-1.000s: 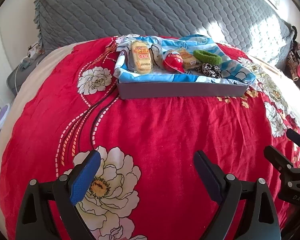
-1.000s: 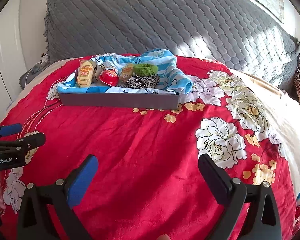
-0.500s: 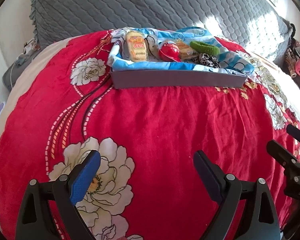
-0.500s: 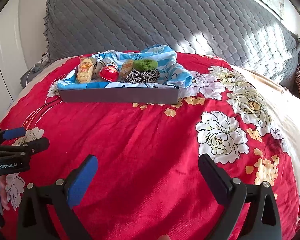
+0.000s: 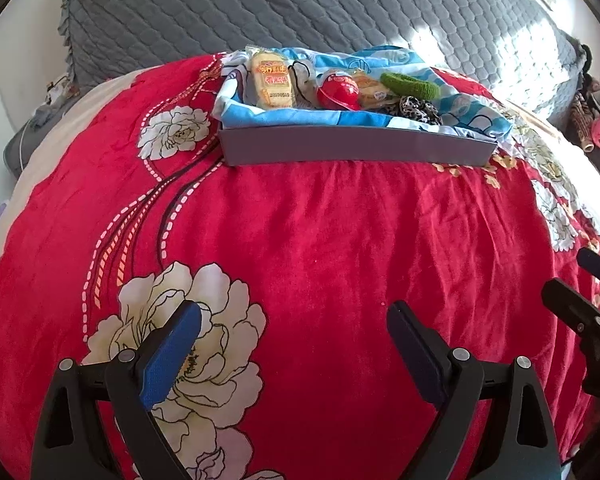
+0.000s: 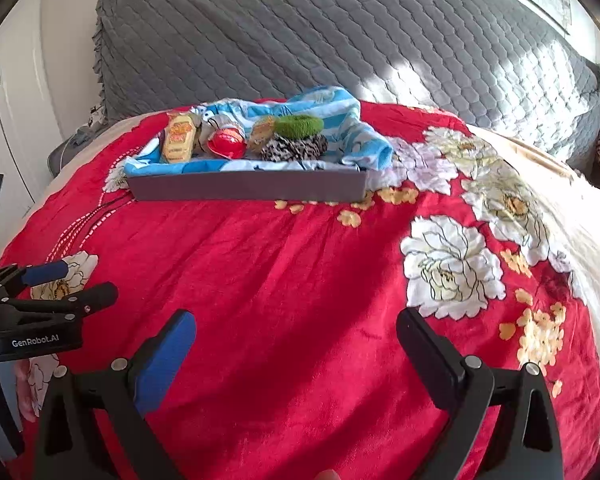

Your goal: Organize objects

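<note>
Ahead of my left claw (image 5: 294, 334) and well apart from it, a grey tray (image 5: 356, 148) sits on the red floral bedspread (image 5: 320, 248). It is lined with blue patterned cloth (image 5: 460, 106) and holds a yellow snack packet (image 5: 271, 84), a red egg-shaped toy (image 5: 338, 93), a green scrunchie (image 5: 409, 86) and a leopard-print scrunchie (image 5: 414, 108). My left claw and right claw (image 6: 296, 340) both gape wide, empty.
</note>
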`<state>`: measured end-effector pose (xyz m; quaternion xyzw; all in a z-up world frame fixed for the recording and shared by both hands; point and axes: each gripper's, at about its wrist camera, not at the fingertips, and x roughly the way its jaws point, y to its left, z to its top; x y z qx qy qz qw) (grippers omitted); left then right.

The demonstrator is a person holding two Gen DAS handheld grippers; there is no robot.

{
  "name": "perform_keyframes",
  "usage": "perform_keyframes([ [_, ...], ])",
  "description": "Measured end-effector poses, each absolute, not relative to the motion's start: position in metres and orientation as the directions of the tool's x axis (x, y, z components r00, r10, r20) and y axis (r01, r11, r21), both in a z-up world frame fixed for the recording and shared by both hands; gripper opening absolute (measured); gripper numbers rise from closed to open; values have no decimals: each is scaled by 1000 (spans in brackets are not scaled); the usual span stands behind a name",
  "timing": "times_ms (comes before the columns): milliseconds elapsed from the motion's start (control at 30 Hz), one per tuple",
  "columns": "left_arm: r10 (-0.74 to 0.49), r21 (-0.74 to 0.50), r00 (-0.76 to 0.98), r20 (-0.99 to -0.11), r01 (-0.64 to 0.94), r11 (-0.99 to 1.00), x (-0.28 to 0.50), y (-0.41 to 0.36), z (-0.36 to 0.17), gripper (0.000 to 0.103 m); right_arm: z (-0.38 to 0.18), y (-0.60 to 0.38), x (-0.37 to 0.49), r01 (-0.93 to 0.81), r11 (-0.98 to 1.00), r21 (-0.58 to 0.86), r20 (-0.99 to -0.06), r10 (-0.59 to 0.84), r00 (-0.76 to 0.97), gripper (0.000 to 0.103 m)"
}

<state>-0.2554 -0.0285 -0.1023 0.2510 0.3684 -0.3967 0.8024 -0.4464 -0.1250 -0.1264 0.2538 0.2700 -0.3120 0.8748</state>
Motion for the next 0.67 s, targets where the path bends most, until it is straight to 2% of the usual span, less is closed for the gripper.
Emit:
perform_keyframes([
  [667,-483,94,406,-776,831,549,-260,-27,-101,94,-129,-123,-448,684,677,272,-633,-410,657,101],
])
